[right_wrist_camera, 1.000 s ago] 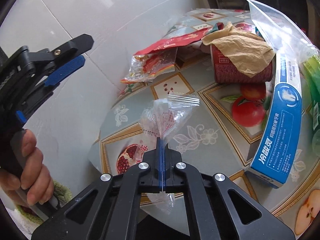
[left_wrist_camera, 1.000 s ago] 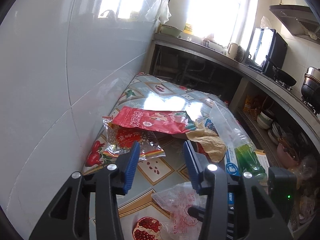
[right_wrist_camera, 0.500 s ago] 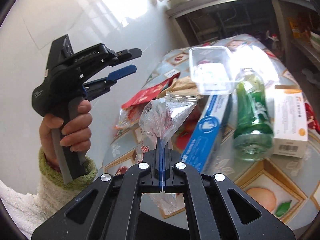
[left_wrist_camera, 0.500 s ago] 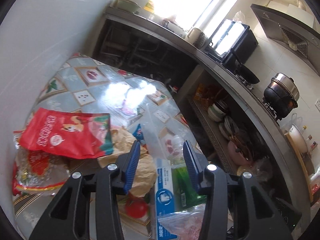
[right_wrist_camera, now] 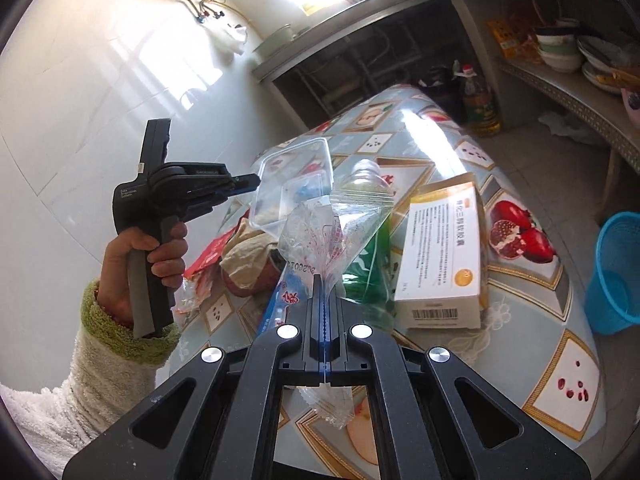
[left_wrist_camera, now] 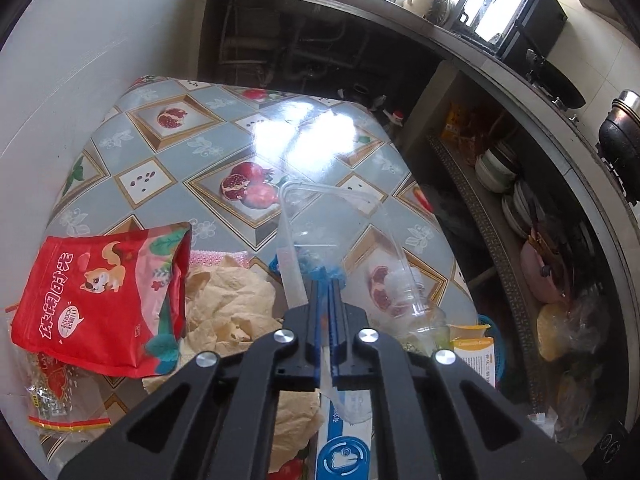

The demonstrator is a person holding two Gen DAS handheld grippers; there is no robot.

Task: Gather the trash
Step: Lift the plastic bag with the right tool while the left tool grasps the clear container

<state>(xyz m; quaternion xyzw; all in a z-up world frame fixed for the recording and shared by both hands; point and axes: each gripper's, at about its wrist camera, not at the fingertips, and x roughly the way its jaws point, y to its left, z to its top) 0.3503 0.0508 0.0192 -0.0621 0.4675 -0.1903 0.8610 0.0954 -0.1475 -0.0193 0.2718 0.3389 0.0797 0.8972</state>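
I have the left gripper [left_wrist_camera: 325,280] clamped on the near wall of the clear plastic container [left_wrist_camera: 340,232]; its jaws have just been closing, and the container is pinched between them above the table [left_wrist_camera: 192,144]. My right gripper [right_wrist_camera: 322,300] is pressed tight on the clear zip bag [right_wrist_camera: 332,228], held up over the table's near edge. The red snack pouch [left_wrist_camera: 100,300] lies on the table beside crumpled brown paper [left_wrist_camera: 228,304].
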